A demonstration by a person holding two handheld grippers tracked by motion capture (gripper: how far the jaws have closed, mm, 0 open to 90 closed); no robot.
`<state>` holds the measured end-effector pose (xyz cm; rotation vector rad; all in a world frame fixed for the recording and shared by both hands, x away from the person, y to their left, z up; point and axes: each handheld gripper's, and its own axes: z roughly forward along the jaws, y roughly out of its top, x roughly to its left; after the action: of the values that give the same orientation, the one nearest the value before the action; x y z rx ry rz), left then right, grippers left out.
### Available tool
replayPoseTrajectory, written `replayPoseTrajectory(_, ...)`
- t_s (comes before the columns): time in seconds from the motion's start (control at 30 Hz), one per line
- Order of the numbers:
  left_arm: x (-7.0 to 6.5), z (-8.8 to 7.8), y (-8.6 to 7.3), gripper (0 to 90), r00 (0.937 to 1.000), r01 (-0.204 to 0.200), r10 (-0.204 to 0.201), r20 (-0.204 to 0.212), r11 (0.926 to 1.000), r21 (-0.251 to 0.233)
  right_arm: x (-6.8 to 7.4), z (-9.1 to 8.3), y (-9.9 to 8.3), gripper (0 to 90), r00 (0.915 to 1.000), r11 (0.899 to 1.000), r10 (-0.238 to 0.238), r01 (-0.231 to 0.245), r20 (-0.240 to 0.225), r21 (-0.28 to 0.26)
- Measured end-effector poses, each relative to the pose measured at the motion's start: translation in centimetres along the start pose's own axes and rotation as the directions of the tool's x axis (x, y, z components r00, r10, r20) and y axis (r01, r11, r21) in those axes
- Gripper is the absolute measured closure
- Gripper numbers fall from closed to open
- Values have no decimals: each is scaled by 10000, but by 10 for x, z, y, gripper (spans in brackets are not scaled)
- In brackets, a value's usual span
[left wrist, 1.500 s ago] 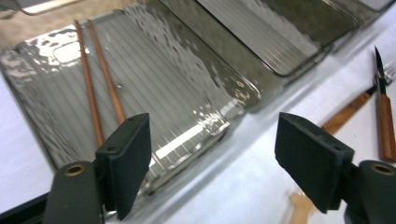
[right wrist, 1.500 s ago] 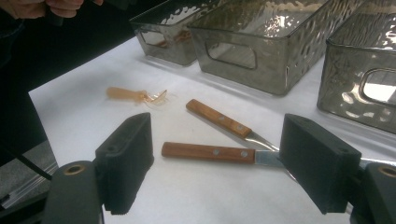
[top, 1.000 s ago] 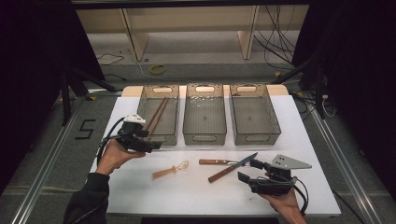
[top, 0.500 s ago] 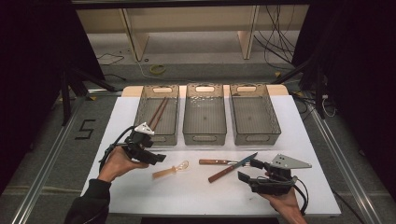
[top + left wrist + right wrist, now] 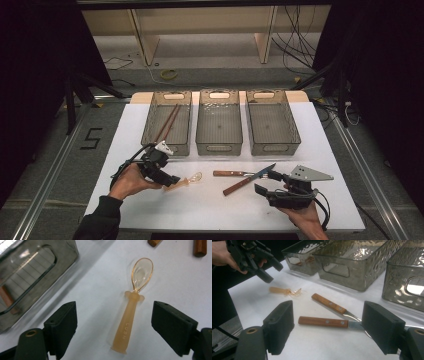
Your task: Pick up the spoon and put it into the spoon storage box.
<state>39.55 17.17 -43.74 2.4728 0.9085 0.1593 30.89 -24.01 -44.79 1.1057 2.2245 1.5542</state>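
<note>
Between spread left tool (image 5: 113,325) jaws | spoon (image 5: 132,312): translucent orange, clear bowl | right tool (image 5: 327,327) spread

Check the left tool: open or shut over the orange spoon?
Open. The left tool has its jaws spread wide on either side of the orange spoon, which lies flat on the table, untouched.

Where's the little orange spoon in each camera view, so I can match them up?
High view: the orange spoon lies left of centre, at the left tool.
Left gripper view: centre, between the open jaws.
Right gripper view: upper left, blurred, below the other tool.
Shared landmark: the wooden-handled knives, beside the spoon.
</note>
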Motion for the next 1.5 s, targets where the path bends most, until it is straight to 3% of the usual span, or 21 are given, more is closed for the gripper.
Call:
replayPoseTrajectory(0.33, -14, 8, 0, 262, 9983, -561, 546, 197, 9945, 884, 0, 0, 0, 266, 10000, 10000, -23, 23, 7, -2)
replayPoseTrajectory(0.53, -15, 13, -2, 336, 9972, -749, 742, 104, 9900, 1198, 1, 1, 0, 266, 10000, 10000, -72, 72, 17, 5)
replayPoseTrajectory(0.7, -13, 18, -5, 404, 9957, -920, 890, 261, 9839, 1531, 2, 1, 0, 266, 10000, 10000, -68, 68, 26, 11)
replayPoseTrajectory(1.03, -12, 24, -8, 519, 9936, -1106, 1049, 418, 9790, 1713, 2, 1, 1, 266, 9999, 9999, -102, 102, 27, 26)
replayPoseTrajectory(1.3, -13, 27, -10, 610, 9877, -1546, 1467, 535, 9667, 2037, 2, 1, 1, 266, 10000, 9999, -95, 95, 23, 34)
replayPoseTrajectory(1.5, -14, 27, -10, 677, 9851, -1720, 1667, 428, 9629, 2079, 2, 1, 0, 266, 10000, 9999, -95, 95, 27, 42)
